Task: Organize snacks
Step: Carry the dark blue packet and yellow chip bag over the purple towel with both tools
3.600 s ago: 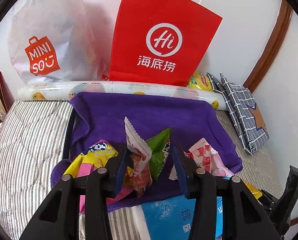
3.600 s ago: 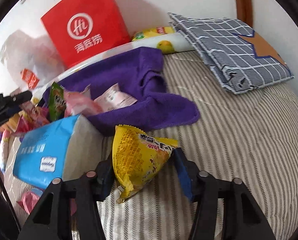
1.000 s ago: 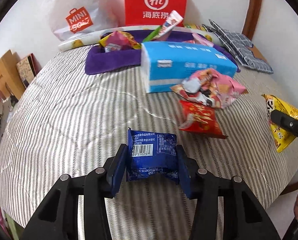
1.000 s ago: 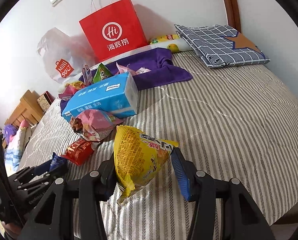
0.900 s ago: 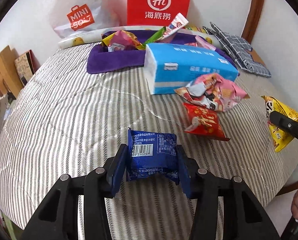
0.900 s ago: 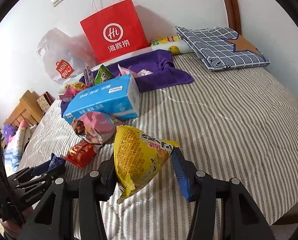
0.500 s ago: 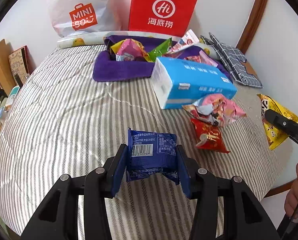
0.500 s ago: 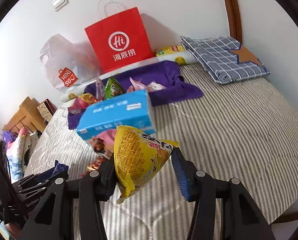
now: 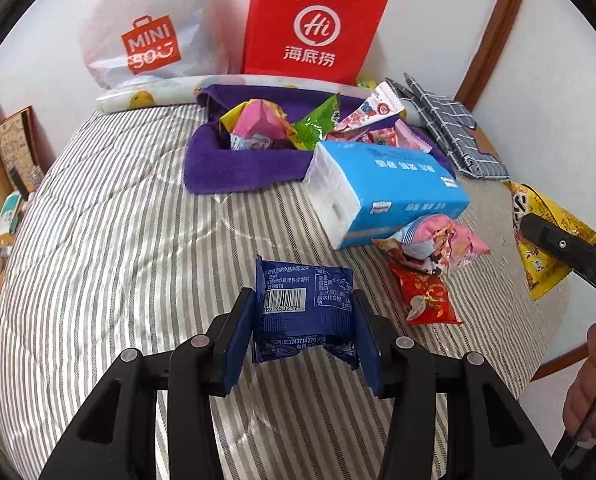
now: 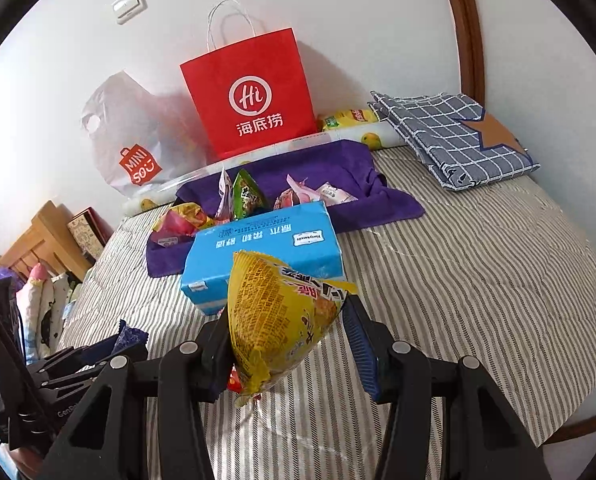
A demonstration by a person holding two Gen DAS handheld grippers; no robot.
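You are holding a blue snack packet (image 9: 305,312) pinched in the left gripper (image 9: 303,336) jaws and a yellow chip bag (image 10: 278,320) pinched in the right gripper (image 10: 288,354), both lifted above the striped bed (image 9: 118,240), probably for carrying to the snack pile on the purple towel (image 9: 238,168).

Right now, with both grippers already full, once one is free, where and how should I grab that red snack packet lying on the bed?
Judging from the left wrist view, the red snack packet lies flat on the striped bedspread, its far end tucked under the pink packet. Come from above and close across its two long side edges at the puffed middle; the near end, toward you, lies free, so draw it back that way.
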